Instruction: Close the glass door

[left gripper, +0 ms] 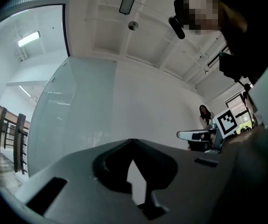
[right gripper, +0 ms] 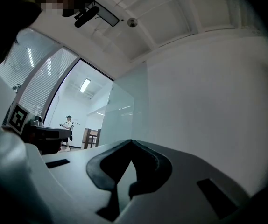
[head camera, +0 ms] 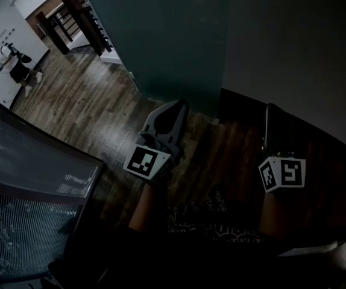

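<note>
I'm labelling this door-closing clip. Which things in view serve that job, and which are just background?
Belongs to the job: frosted pale-green glass door; left claw, shut and empty; right claw, shut and empty.
Just there: distant person in white top; dark wooden railing; ribbed glass partition.

**One steep head camera, two low gripper cameras tilted slightly upward**
The head view looks down on the left gripper (head camera: pixel 177 105) near centre, the right gripper (head camera: pixel 269 110) at 4 o'clock and the glass door (head camera: pixel 161 35) at 12. Each gripper view looks close along its own jaws; both share the door and the white wall (right gripper: pixel 208 101), with the other gripper at 3 and 9 o'clock.
</note>
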Motion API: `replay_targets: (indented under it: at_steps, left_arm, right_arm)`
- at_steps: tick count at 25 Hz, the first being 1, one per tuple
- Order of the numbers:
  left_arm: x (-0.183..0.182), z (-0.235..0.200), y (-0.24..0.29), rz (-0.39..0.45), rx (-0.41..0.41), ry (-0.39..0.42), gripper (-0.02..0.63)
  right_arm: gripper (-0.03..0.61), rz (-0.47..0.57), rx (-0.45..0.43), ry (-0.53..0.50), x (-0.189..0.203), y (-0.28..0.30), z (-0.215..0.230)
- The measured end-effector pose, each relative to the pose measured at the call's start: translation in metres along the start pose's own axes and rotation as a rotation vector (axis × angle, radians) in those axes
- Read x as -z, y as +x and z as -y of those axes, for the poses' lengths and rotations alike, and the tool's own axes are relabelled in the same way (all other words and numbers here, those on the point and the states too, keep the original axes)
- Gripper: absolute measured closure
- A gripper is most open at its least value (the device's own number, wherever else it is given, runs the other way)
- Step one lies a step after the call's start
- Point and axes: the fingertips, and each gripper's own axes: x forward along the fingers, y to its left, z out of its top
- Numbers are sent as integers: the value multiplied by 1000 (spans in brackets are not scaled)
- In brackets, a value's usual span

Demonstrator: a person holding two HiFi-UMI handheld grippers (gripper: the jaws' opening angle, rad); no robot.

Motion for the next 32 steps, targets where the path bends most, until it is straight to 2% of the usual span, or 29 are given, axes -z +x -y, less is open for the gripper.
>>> replay_targets:
  at_steps: [9, 13, 19, 32]
  left_arm:
    - [12, -39, 91, 17, -59, 21, 612]
    - [20, -48, 113, 8, -81, 29, 612]
    - [35, -84, 143, -12, -110, 16, 612]
    - [48, -165, 226, 1, -29, 25, 612]
  right_arm:
    - [575, 3, -68, -19, 19, 96, 53]
    - [575, 0, -88, -10, 29, 124, 68]
    - [575, -6, -102, 0, 42, 171, 79]
    - [575, -2, -49, 4, 66, 283, 94]
